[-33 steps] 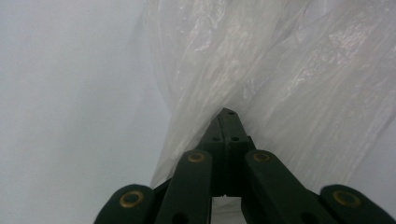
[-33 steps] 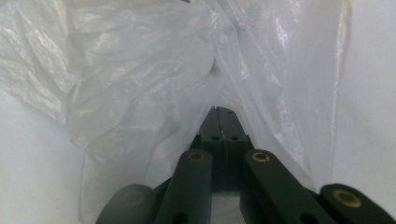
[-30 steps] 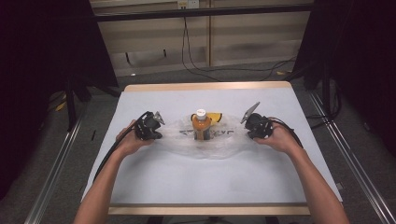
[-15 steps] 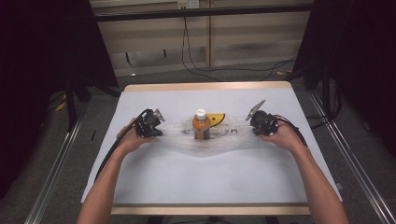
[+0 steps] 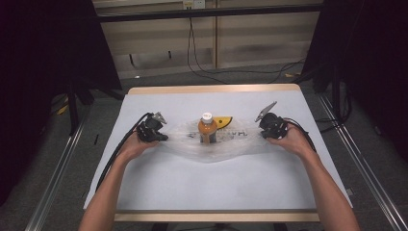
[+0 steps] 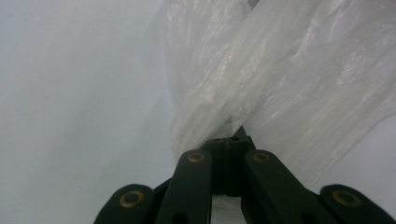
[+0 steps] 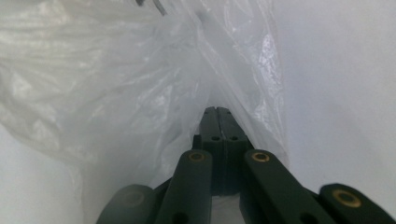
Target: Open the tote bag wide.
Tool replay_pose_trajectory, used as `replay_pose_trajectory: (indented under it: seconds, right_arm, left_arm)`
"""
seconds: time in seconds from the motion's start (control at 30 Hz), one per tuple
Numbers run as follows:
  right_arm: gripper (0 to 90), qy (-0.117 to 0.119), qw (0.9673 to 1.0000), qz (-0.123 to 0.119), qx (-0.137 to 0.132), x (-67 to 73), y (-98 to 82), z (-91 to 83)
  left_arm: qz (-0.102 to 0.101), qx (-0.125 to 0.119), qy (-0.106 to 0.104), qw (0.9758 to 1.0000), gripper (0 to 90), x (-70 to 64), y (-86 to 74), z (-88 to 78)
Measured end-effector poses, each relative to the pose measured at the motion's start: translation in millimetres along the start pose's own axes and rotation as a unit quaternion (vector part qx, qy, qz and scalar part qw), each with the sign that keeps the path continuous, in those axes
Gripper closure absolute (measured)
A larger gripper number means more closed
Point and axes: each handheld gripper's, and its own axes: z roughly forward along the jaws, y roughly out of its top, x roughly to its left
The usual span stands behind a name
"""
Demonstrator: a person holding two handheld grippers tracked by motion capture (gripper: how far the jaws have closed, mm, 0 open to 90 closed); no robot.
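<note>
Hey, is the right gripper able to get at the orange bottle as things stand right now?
Probably not yet. The right gripper is shut on the clear plastic bag, and the orange bottle stands apart toward the middle, seemingly wrapped in that bag. It would have to let go first.

A clear plastic bag (image 5: 211, 142) lies flat across the middle of my table (image 5: 211, 192), stretched from side to side. My left gripper (image 5: 161, 136) sits at the bag's left end, my right gripper (image 5: 263, 133) at its right end. Between them, a capped bottle (image 5: 207, 129) stands upright at the bag's middle. Just right of the bottle, slightly behind it, lies a small wedge-shaped item (image 5: 223, 121).
</note>
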Motion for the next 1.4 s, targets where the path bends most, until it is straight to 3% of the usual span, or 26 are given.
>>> replay_pose_trajectory:
  seconds: [0.03,0.07,0.13,0.23,0.3,0.33,0.37,0.47,0.5,0.53,0.57,0.7,0.83,0.93,1.0,1.03,1.07,1.1,1.2,1.23,1.27,1.3,1.37,1.4]
  right_arm:
    - [90.0,0.012,0.9997,0.011,-0.021,-0.9,1.2,-4.2]
    - [90.0,0.015,0.9993,0.013,-0.032,-0.6,2.2,-6.9]
    - [90.0,0.015,0.9985,0.013,-0.051,3.0,4.9,-12.9]
    - [90.0,0.028,0.9961,0.01,-0.083,7.6,8.3,-21.7]
    - [90.0,0.034,0.9948,0.014,-0.095,8.8,9.0,-24.9]
    - [90.0,0.038,0.9922,0.013,-0.118,9.7,10.4,-30.1]
    - [90.0,0.038,0.9922,0.013,-0.118,9.7,10.4,-30.1]
    - [90.0,0.049,0.9872,0.024,-0.15,9.0,11.8,-40.8]
    - [90.0,0.053,0.9855,0.03,-0.159,7.8,11.9,-44.7]
    - [90.0,0.055,0.9832,0.034,-0.171,6.6,12.1,-48.2]
    - [90.0,0.056,0.9815,0.038,-0.179,5.6,12.5,-51.4]
    - [90.0,0.056,0.9787,0.045,-0.192,3.6,19.7,-60.9]
    - [90.0,0.06,0.9772,0.04,-0.2,5.2,34.6,-69.3]
    - [90.0,0.076,0.9817,0.018,-0.174,11.9,57.2,-68.2]
    - [90.0,0.093,0.9868,-0.001,-0.132,19.7,80.8,-54.6]
    - [90.0,0.102,0.9882,-0.005,-0.114,22.3,87.8,-47.6]
    - [90.0,0.102,0.9882,-0.005,-0.114,22.3,87.8,-47.6]
    - [90.0,0.11,0.9907,-0.015,-0.079,26.9,99.5,-30.9]
    - [90.0,0.123,0.991,-0.018,-0.049,30.8,107.6,-14.7]
    - [90.0,0.128,0.9907,-0.021,-0.04,31.7,110.2,-7.0]
    - [90.0,0.135,0.9904,-0.018,-0.024,32.9,112.0,-0.3]
    - [90.0,0.137,0.9904,-0.019,-0.012,33.9,113.2,6.3]
    - [90.0,0.143,0.9895,-0.02,0.011,34.5,114.5,18.1]
    - [90.0,0.144,0.9893,-0.014,0.021,33.9,115.6,26.6]
  left_arm:
    - [-0.003,-0.017,-0.008,0.9998,90.0,-1.0,2.4,-6.1]
    - [-0.003,-0.017,-0.008,0.9998,90.0,-1.0,2.4,-6.1]
    - [-0.014,-0.062,-0.03,0.9975,90.0,-3.5,5.4,-17.8]
    - [-0.015,-0.08,-0.027,0.9963,90.0,-10.6,8.0,-27.1]
    - [-0.003,-0.083,-0.024,0.9963,90.0,-12.1,8.4,-29.9]
    - [0.018,-0.076,-0.022,0.9967,90.0,-12.0,9.3,-34.4]
    - [0.004,-0.09,-0.029,0.9955,90.0,-16.0,9.8,-36.4]
    - [0.012,-0.112,-0.033,0.9931,90.0,-23.5,12.4,-44.3]
    - [0.018,-0.134,-0.042,0.9899,90.0,-29.6,14.7,-50.4]
    - [0.018,-0.134,-0.042,0.9899,90.0,-29.6,14.7,-50.4]
    - [0.015,-0.161,-0.058,0.9852,90.0,-37.5,17.3,-54.8]
    - [0.027,-0.173,-0.066,0.9823,90.0,-50.5,24.9,-53.4]
    - [0.039,-0.151,-0.073,0.9851,90.0,-63.5,35.7,-40.3]
    - [0.048,-0.13,-0.071,0.9878,90.0,-68.2,42.1,-26.7]
    - [0.05,-0.106,-0.073,0.9904,90.0,-72.6,46.6,-11.8]
    - [0.05,-0.106,-0.073,0.9904,90.0,-72.6,46.6,-11.8]
    - [0.053,-0.097,-0.072,0.9913,90.0,-74.2,47.6,-7.1]
    - [0.05,-0.093,-0.076,0.9915,90.0,-75.9,48.1,-2.7]
    - [0.054,-0.087,-0.086,0.991,90.0,-82.3,46.3,7.3]
    - [0.06,-0.072,-0.084,0.9921,90.0,-84.9,45.3,8.2]
    - [0.066,-0.069,-0.092,0.9912,90.0,-87.3,43.8,10.3]
    - [0.07,-0.065,-0.084,0.9919,90.0,-90.7,42.2,11.2]
    - [0.073,-0.058,-0.103,0.9903,90.0,-94.0,40.0,12.3]
    - [0.077,-0.059,-0.097,0.9906,90.0,-98.5,37.7,15.6]
